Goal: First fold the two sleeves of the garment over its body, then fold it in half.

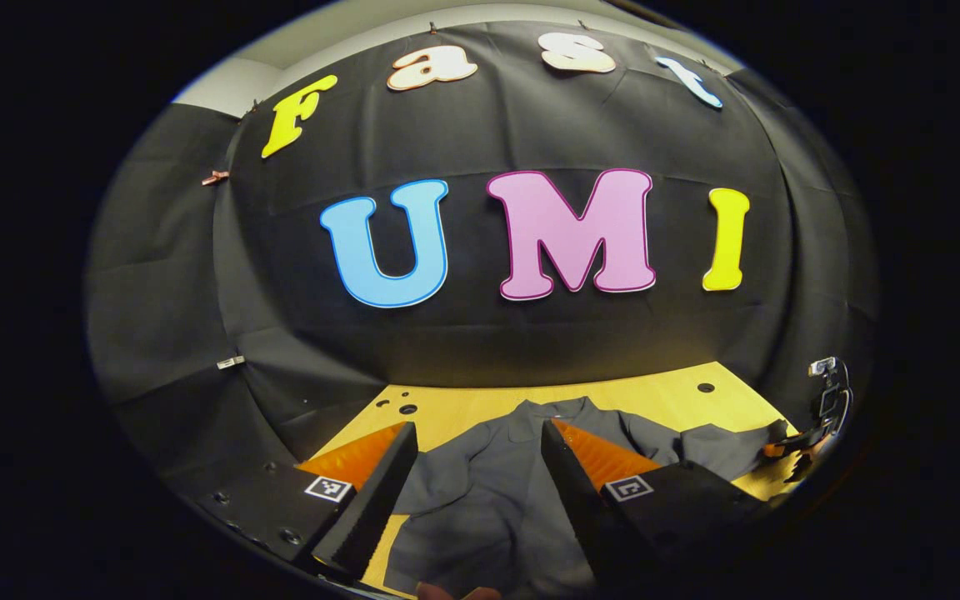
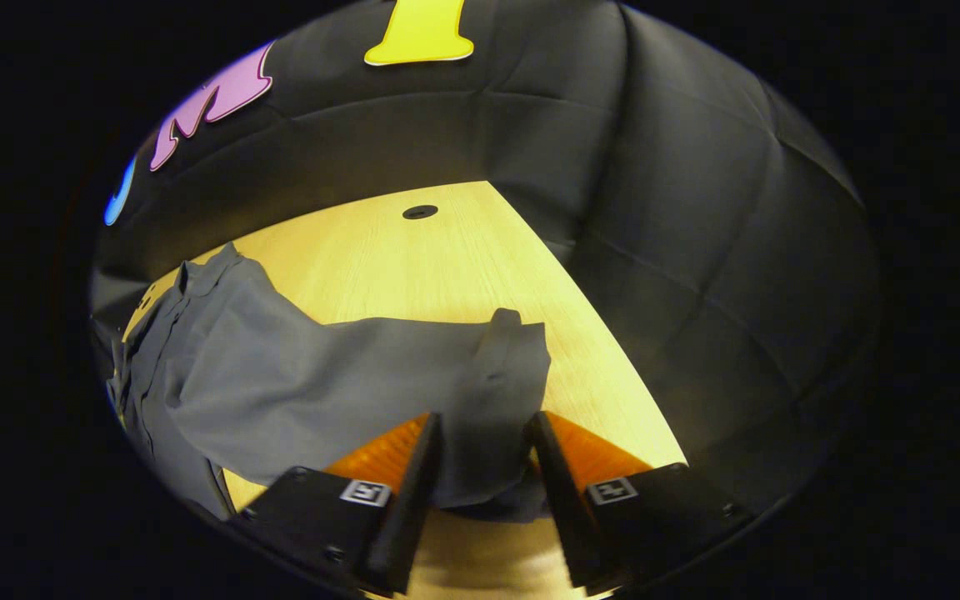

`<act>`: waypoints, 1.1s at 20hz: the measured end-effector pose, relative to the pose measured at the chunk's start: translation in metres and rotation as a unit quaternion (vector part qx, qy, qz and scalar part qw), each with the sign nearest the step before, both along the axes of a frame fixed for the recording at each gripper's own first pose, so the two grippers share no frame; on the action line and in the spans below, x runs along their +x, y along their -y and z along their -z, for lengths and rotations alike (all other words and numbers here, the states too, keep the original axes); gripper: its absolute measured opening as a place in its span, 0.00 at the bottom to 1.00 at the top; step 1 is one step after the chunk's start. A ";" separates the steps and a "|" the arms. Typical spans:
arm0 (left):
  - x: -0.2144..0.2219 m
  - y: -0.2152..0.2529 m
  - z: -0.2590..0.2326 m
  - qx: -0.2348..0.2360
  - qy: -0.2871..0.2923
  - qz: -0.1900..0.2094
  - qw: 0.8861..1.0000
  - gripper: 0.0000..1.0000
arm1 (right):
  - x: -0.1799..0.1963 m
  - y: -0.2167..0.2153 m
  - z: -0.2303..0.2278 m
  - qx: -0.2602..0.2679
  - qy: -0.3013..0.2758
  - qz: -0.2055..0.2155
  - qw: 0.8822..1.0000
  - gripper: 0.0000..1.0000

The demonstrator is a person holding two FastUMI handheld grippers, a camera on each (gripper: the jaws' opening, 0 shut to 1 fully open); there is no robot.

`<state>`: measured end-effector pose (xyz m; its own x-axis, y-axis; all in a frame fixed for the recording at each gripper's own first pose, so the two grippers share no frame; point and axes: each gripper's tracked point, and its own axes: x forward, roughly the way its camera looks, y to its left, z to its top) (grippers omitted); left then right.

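A grey shirt [image 1: 488,500] lies flat on the wooden table [image 1: 463,404], collar [image 1: 559,408] at the far end. My left gripper [image 1: 477,427] hovers open above the shirt's body, nothing between its fingers. The shirt's right sleeve [image 1: 722,450] stretches out to the side, where the other gripper [image 1: 826,408] sits at its end. In the right gripper view that sleeve [image 2: 347,367] runs from the shirt body [image 2: 163,333] to its cuff [image 2: 513,350]. My right gripper [image 2: 484,417] stands open, its fingers on either side of the cuff end.
The table [image 2: 447,267] has a round hole [image 2: 420,212] near its far edge, and small holes [image 1: 405,408] at the far left. Black cloth walls close the table in at the back and right. Bare wood lies beyond the sleeve.
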<state>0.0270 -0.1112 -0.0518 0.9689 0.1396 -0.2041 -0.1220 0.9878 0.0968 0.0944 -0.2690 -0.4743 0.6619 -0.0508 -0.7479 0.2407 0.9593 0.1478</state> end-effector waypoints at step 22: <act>0.013 -0.075 -0.002 -0.016 0.028 0.091 0.995 0.94 | -0.061 -0.054 -0.188 -0.062 0.123 0.055 0.989 0.06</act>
<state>0.0400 -0.0360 -0.0495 0.9876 -0.0459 -0.1503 0.0558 0.9965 0.0623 0.0336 -0.2149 -0.2859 0.8086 -0.2146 -0.5479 0.3166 0.9435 0.0976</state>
